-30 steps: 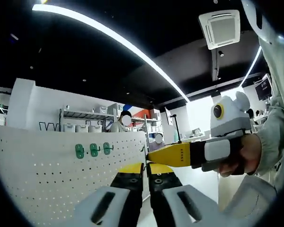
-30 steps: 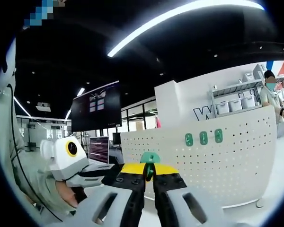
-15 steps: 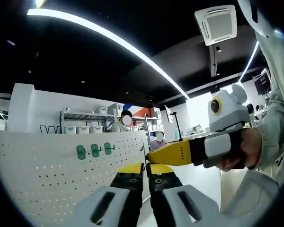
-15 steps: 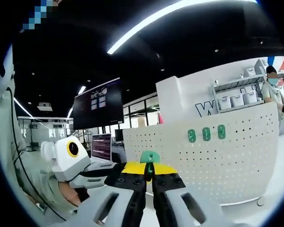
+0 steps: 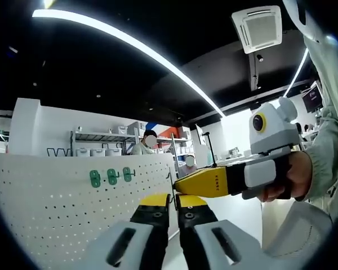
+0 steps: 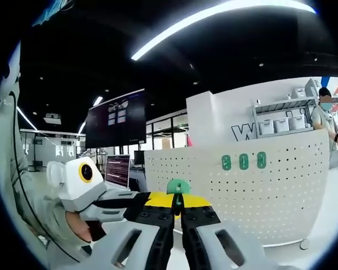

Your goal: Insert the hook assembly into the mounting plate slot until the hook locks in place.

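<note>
In the right gripper view, my right gripper [image 6: 177,201] is shut on a green hook [image 6: 178,185] that sticks up above its yellow tips. The white pegboard mounting plate [image 6: 270,197] stands ahead to the right and carries three green hooks [image 6: 243,161] in a row. My left gripper [image 5: 170,201] has its jaws together. A thin dark wire [image 5: 172,188] rises at its tips, and I cannot tell whether it is gripped. The right gripper [image 5: 205,183] comes in from the right, its yellow jaw just above the left gripper's tips. The pegboard [image 5: 45,214] is at the left.
A hand [image 5: 287,177] holds the right gripper, with a grey sleeve [image 5: 327,146] behind it. The left gripper's body [image 6: 84,180] sits low on the left. Shelving [image 5: 101,143] and people stand behind the pegboard. A dark screen [image 6: 115,126] hangs further back.
Both views have shifted slightly with the hands. The grippers stay close together with the green hook still held, and the pegboard hooks are unchanged.
</note>
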`<state>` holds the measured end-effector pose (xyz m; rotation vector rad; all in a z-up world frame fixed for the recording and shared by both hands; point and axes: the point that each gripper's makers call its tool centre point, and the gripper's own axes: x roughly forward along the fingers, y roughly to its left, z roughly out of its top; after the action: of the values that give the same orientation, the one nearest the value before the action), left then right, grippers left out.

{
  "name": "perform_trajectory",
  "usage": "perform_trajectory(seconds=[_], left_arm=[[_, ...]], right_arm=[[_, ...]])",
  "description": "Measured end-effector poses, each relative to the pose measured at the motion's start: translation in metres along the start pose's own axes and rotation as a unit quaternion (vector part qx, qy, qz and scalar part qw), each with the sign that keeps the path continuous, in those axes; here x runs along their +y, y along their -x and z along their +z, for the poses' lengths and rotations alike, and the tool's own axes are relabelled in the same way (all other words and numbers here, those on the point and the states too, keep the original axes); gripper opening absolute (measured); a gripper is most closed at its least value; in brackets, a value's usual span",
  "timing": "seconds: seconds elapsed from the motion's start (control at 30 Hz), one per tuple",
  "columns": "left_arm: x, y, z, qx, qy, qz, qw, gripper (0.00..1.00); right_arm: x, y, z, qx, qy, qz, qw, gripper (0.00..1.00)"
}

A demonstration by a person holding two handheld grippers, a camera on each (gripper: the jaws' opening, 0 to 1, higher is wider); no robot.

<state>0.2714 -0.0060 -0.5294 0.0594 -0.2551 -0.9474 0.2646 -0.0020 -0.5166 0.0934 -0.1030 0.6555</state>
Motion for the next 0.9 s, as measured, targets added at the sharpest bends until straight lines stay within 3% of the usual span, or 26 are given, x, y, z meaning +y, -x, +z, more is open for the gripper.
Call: perform_trajectory(seconds=[0.4, 0.9], left_arm=[[-0.006, 0.001, -0.011, 0.022, 0.004, -0.006, 0.9997, 0.2], [0.004, 0.014, -0.026, 0.044, 0.014, 0.027, 0.9985, 0.38]], right_arm=[[-0.014, 0.002, 0.002, -0.008, -0.014, -0.021, 0.9997, 0.0], [-0.019, 0.003, 0.002, -0.005, -0.002, -0.026, 0.9996, 0.0]])
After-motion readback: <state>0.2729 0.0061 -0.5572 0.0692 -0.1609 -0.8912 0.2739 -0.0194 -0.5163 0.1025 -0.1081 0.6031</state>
